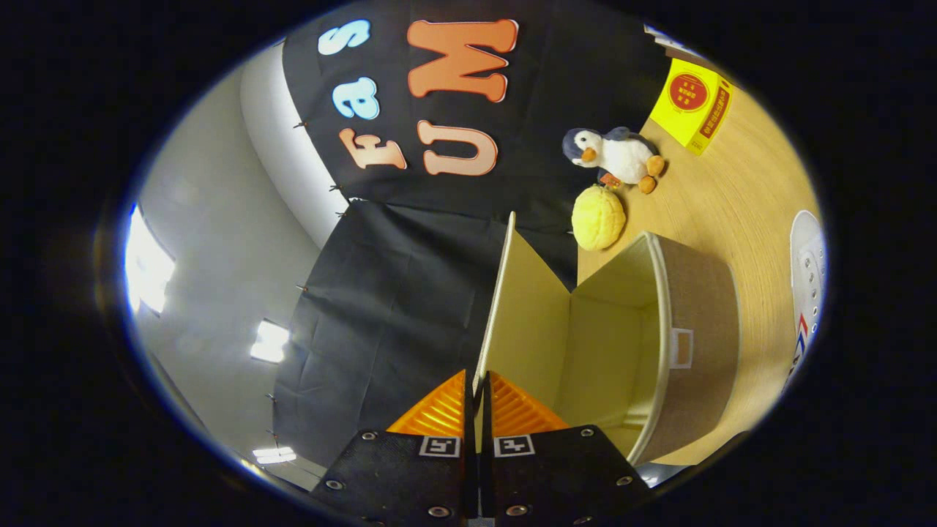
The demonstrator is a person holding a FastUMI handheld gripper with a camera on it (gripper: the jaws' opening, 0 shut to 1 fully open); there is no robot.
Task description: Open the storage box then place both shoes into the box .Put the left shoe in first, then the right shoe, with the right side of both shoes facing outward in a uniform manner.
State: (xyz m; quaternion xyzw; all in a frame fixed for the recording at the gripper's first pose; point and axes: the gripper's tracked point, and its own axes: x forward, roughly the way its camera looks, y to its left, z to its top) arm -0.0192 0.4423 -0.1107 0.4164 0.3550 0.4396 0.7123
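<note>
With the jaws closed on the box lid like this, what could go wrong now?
1. The gripper pinches only the thin edge of the lid; it might slip out and the lid drop shut.
2. Pulling further could drag or tip the storage box on the table.
3. The box may bump the yellow plush beside it.

The storage box (695, 322) stood on the desk (747, 205), its lid (505, 307) between the tool's (476, 399) fingers; plush penguin (618, 155) at one o'clock, shoe (809, 278) at three.
</note>
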